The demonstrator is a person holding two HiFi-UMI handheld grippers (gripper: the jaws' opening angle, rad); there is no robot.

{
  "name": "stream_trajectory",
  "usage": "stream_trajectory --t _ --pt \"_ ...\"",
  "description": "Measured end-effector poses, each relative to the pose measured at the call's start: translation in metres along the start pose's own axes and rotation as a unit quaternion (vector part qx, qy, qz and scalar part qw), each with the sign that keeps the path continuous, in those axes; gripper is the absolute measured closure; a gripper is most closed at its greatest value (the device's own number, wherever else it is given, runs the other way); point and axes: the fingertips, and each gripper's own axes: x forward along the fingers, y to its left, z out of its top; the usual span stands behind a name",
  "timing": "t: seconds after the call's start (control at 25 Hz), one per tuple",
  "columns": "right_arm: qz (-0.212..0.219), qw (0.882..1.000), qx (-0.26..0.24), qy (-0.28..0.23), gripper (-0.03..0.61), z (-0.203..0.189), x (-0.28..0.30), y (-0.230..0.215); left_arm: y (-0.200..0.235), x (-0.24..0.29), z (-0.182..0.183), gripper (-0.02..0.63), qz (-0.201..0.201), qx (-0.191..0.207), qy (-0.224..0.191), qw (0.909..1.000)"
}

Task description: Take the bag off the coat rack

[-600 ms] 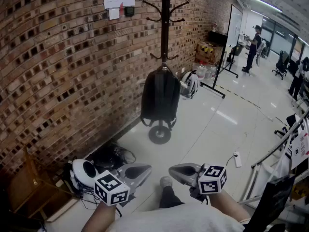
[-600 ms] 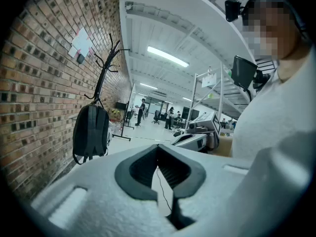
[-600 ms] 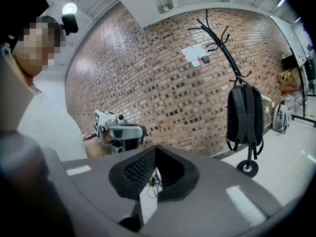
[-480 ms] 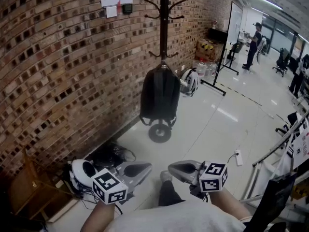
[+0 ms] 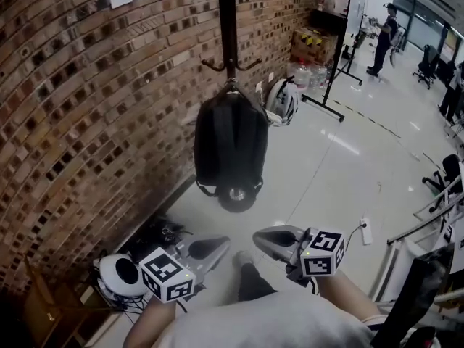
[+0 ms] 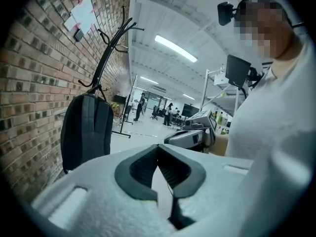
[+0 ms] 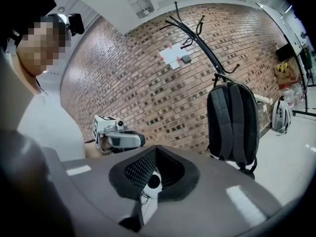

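Black backpack [image 5: 230, 145] hangs by its top loop [image 5: 231, 87] from the coat rack [image 5: 227, 20], at 12 o'clock from both grippers and well apart from them. Left gripper [image 5: 209, 247] and right gripper [image 5: 267, 238]: fingers closed together, nothing between.

Judged soft, sagging and moderately heavy (it looks part filled). Best grip is the top loop, lifting up and off.

Only the right gripper view shows the shoulder straps [image 7: 236, 122]. The head view shows the rack's base.
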Motion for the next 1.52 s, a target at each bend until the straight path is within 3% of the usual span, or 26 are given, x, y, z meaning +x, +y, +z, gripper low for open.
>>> stream_trajectory --t 0.28,0.48,0.6,0.76,1.04,1.16,1.36,1.52 --pt "-0.027 0.999 -0.023 0.004 0.583 0.096 0.018 -0.149 0.137 0.081 0.077 0.612 0.029 -0.005 0.009 0.9995" --pt "-0.039 0.999 -0.029 -0.005 0.534 0.146 0.033 -0.22 0.218 0.098 0.116 0.612 0.064 -0.006 0.004 0.9979" --pt "-0.049 0.998 -0.028 -0.007 0.5 0.162 0.037 -0.25 0.246 0.102 0.126 0.558 0.066 -0.008 0.005 0.9978" --pt "-0.062 0.997 -0.051 0.004 0.477 0.171 0.042 -0.28 0.281 0.11 0.126 0.439 0.058 0.01 0.029 0.9979" --pt "-0.09 0.994 -0.066 0.015 0.334 0.177 0.052 -0.327 0.337 0.116 0.13 0.275 0.049 0.04 0.05 0.9967" --pt "-0.103 0.992 -0.073 0.016 0.308 0.179 0.056 -0.344 0.356 0.121 0.125 0.179 0.037 0.044 0.067 0.9961" --pt "-0.098 0.992 -0.072 0.023 0.187 0.175 0.067 -0.363 0.378 0.134 0.116 0.11 0.008 0.043 0.088 0.9951" --pt "-0.087 0.993 -0.071 0.041 0.15 0.164 0.078 -0.373 0.393 0.145 0.11 0.106 0.005 0.05 0.097 0.994"
